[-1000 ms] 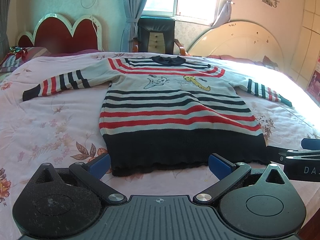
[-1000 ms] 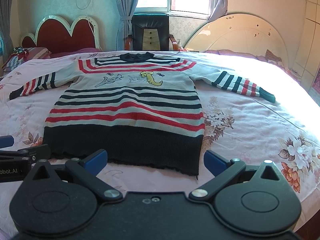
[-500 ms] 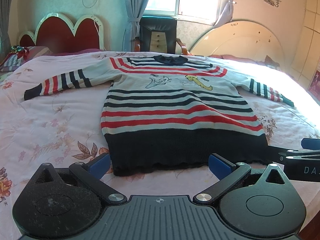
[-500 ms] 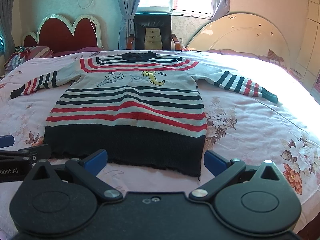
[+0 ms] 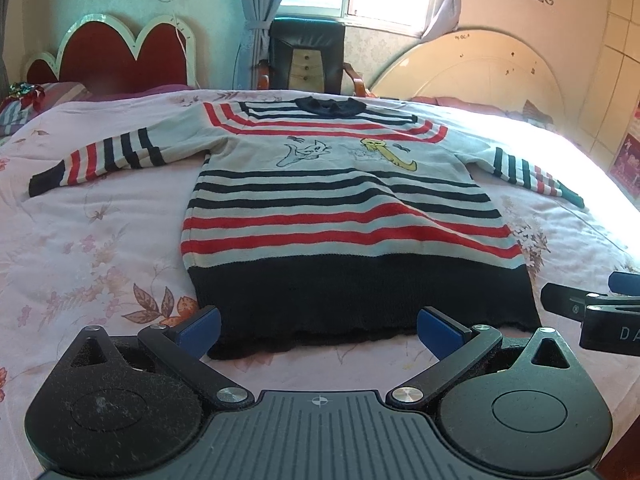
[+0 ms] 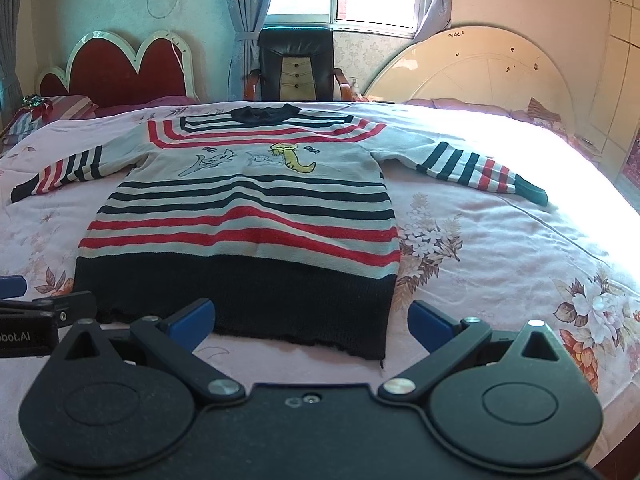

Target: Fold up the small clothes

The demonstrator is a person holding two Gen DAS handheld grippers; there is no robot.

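Note:
A small striped sweater [image 5: 340, 208] [image 6: 248, 216] lies flat on the bed, collar at the far side, both sleeves spread outward, its black hem nearest me. My left gripper [image 5: 318, 326] hovers open just in front of the hem's left half, nothing between its blue pads. My right gripper [image 6: 310, 322] is open too, in front of the hem's right corner. Each gripper shows at the edge of the other's view: the right gripper [image 5: 592, 312] and the left gripper [image 6: 36, 316].
The pink floral bedspread [image 6: 500, 240] stretches around the sweater. A red headboard [image 5: 116, 56] and pillows stand at far left, a black chair [image 6: 296, 64] under the window, a cream headboard [image 6: 472, 72] at far right. Strong sunlight falls on the bed's right side.
Both views have shifted slightly forward and up; the sweater sits a little lower and closer in frame. Both grippers stay open; the sweater has not moved.

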